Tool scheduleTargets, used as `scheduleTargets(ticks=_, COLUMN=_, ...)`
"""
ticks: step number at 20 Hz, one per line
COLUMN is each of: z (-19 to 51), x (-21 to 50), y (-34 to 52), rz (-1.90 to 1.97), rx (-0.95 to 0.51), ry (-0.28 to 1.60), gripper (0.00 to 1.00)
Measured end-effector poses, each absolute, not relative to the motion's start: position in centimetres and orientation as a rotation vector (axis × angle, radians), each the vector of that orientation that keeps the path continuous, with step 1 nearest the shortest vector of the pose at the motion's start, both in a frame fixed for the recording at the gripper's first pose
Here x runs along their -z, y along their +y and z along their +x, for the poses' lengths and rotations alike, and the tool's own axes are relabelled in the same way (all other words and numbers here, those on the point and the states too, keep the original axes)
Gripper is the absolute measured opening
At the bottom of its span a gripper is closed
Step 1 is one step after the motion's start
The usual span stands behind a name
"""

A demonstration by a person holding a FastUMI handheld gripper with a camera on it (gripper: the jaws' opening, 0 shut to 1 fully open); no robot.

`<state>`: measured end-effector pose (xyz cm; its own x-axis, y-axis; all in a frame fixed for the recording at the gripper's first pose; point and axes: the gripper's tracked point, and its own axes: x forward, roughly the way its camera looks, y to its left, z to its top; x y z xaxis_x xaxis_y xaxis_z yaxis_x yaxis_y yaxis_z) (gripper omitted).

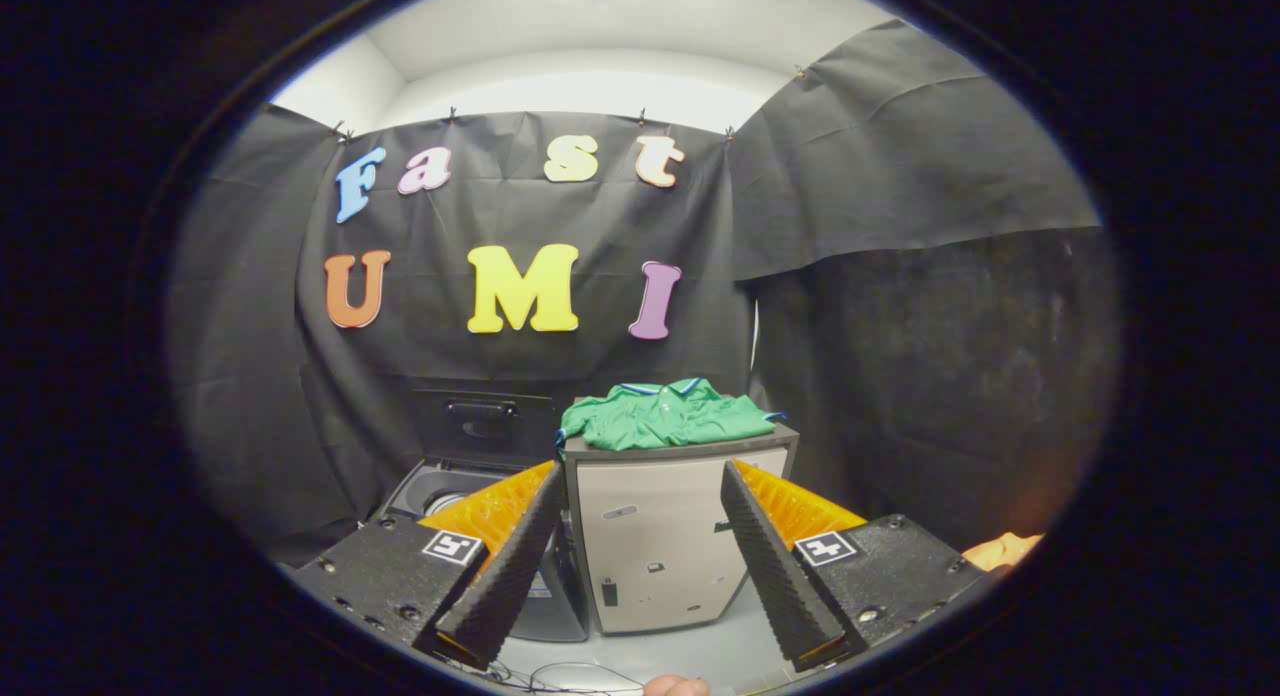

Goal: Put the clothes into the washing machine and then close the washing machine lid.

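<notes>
Tongs (640, 551): spread wide, holding nothing, aimed at the front of the cabinet beyond.
Cabinet (655, 541): pale box with dark top, standing just past the fingers, right beside the washer.
Washing machine (440, 486): left of the cabinet, lid (485, 426) raised against the booth wall, drum open.
Shirt (665, 416): green, folded loosely on the cabinet top, reaching its right edge.
Handling: likely light, limp, prone to unfolding and trailing.
Grip: best taken at a bunched fold near the front edge, pinching several layers.
</notes>
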<state>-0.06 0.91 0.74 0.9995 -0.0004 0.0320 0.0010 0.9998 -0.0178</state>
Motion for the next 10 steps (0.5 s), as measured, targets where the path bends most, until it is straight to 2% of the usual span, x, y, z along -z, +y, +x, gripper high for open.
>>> scheduleTargets(ticks=10, z=0.37, x=-0.86, y=1.85, rz=-0.055, rx=-0.018, ry=-0.033, gripper=0.99)
